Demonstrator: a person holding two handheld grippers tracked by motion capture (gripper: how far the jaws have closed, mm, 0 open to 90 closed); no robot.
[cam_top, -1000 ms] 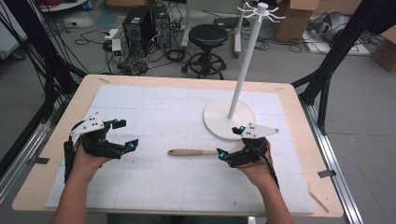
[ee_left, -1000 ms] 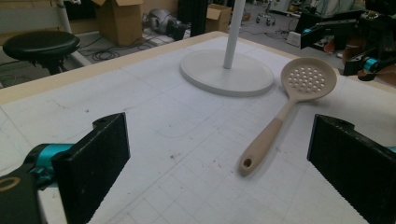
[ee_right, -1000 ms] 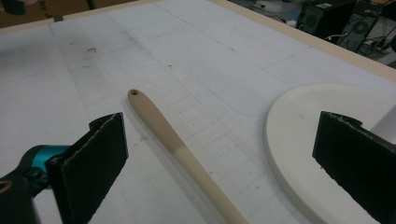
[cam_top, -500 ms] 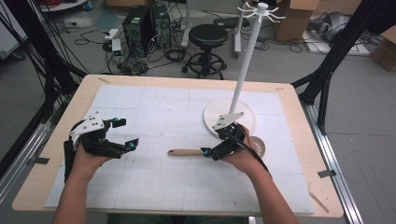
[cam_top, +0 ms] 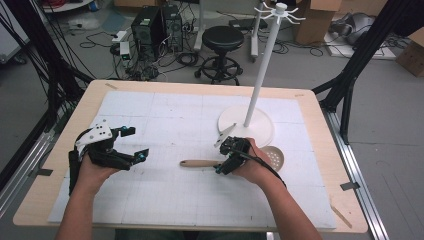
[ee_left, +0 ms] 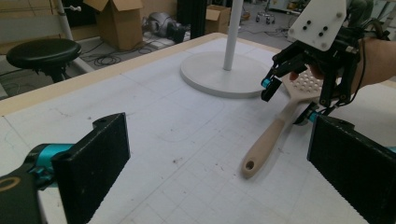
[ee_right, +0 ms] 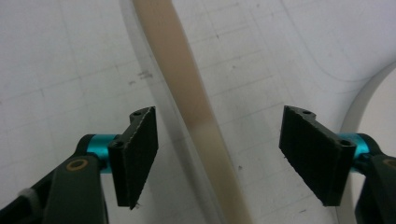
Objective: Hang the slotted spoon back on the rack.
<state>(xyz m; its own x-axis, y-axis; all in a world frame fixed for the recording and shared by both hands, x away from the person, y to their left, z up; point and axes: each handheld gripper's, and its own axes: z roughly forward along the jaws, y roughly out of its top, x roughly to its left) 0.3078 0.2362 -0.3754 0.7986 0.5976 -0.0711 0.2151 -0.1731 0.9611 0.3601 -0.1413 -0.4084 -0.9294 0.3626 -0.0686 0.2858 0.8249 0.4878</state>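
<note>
the wooden slotted spatula [cam_top: 235, 161] lies flat on the white mat [cam_top: 165, 125] at the desk's middle, handle toward 9 o'clock, perforated head toward 3 o'clock, just beside the white stand's base [cam_top: 257, 125] at its 6 o'clock. the right claw [cam_top: 223, 156] straddles the handle; its jaws have just been closing, with the handle between them, yet the pads stand clear of the wood on both sides. the left claw [cam_top: 134, 143] rests wide open, holding nothing, well apart at 9 o'clock.
</note>
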